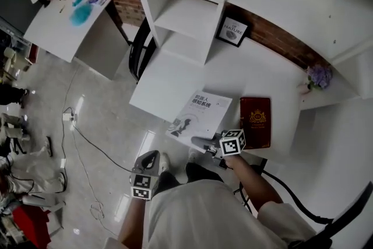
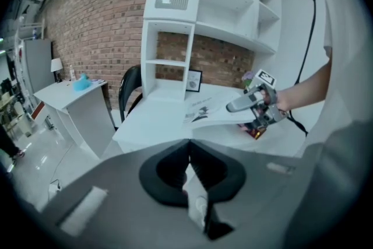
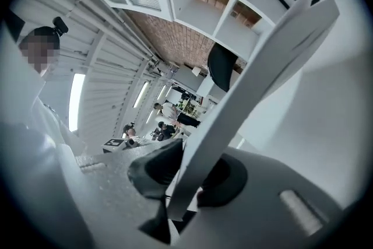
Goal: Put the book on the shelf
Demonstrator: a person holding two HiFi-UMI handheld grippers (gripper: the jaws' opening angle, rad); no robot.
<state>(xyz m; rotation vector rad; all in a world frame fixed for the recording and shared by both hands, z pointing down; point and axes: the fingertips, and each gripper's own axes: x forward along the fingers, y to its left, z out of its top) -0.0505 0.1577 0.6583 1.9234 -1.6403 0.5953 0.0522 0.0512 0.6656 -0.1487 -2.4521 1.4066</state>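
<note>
**Brick-walled room, white desk: book in the right gripper, shelves beyond it**

Against the brick wall a white desk [image 1: 166, 87] carries a tall white shelf unit [image 1: 187, 16] along its back edge, with open compartments facing the person. A framed picture [image 1: 233, 31] leans at the desk's back edge, and purple flowers [image 1: 319, 75] stand towards its right end.

The white book [image 1: 199, 112] is over the front part of the desk. The right gripper [image 1: 199, 140] has its jaws pressed on the book's near edge, one on either face. That edge sits clear of the desk; whether the far edge touches it I cannot tell. A dark red book [image 1: 255, 122] lies flat just beside it on the right, near the front edge.

From the gripping jaws the white book runs away towards the shelf unit, so its free end already points at the compartments. Judging by this, the coming move is a carry forward and up, with the cover turned upright to slide it in.

The left gripper [image 1: 150, 157] hangs below the desk's front edge, well apart from both books. Its jaws are closed together with nothing between them. The right hand is plainly the nearer one.
</note>
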